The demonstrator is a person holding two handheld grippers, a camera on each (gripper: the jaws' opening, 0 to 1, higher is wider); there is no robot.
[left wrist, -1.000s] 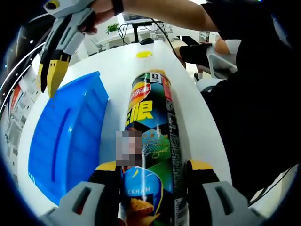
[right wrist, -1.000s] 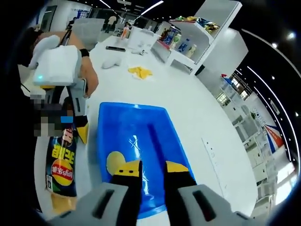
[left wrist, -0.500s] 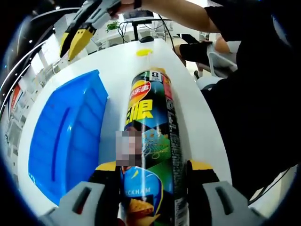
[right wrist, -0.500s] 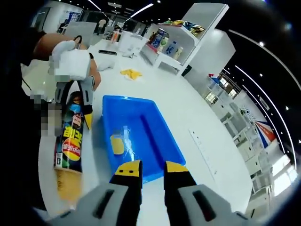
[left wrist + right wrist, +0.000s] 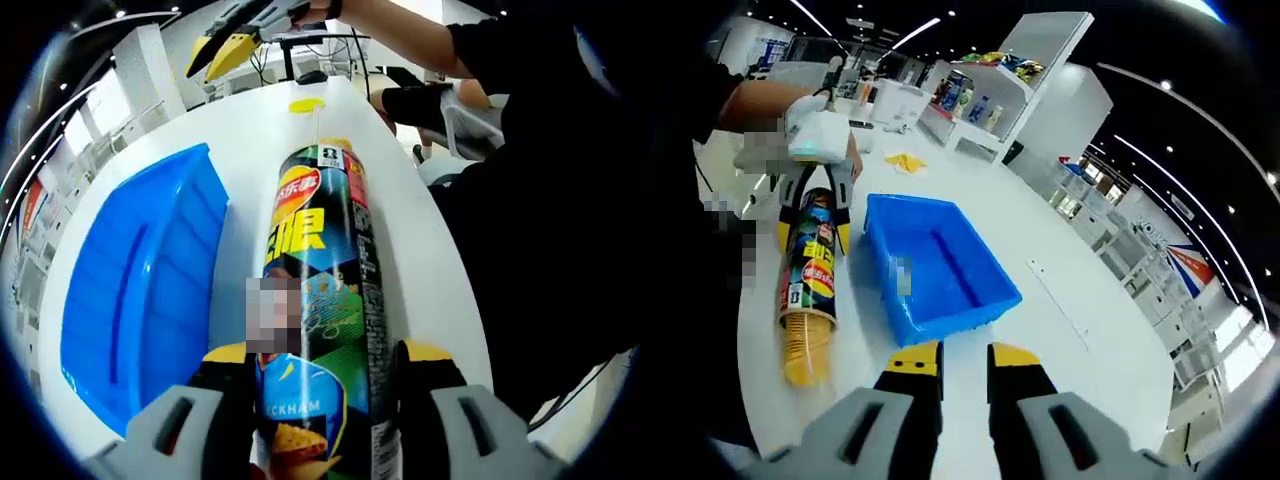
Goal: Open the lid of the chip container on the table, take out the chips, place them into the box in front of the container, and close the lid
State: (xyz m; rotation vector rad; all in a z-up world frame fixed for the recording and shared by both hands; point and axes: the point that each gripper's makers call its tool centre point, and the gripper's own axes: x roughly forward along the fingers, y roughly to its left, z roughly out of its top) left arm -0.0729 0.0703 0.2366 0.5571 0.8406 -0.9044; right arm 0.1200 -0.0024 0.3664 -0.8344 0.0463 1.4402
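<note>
I hold the chip container [image 5: 318, 300] lying on its side on the white table [image 5: 260, 130], with my left gripper [image 5: 318, 420] clamped on its closed end — one jaw presses on each side of the tube. In the right gripper view the same can lies along the near-left part of the tabletop, its open mouth towards my camera, and a stack of chips [image 5: 805, 350] comes out of the mouth and rests on the table. The blue box [image 5: 940, 265] stands just beside the can, towards the middle of the tabletop. Inside it I see one pale thing, maybe a chip or only a reflection; I cannot tell.

My right gripper [image 5: 962, 362] hangs above the near edge of the table, jaws almost together with a narrow gap, nothing between them.

For the step in hand I judge that the right gripper should come down to the stack and take only a few chips — they are brittle, so a light squeeze across the flat faces is better than a hard one. The left must keep the can steady so it cannot roll. A yellow thing [image 5: 307, 105] lies near the far edge of the table, perhaps the lid.
</note>
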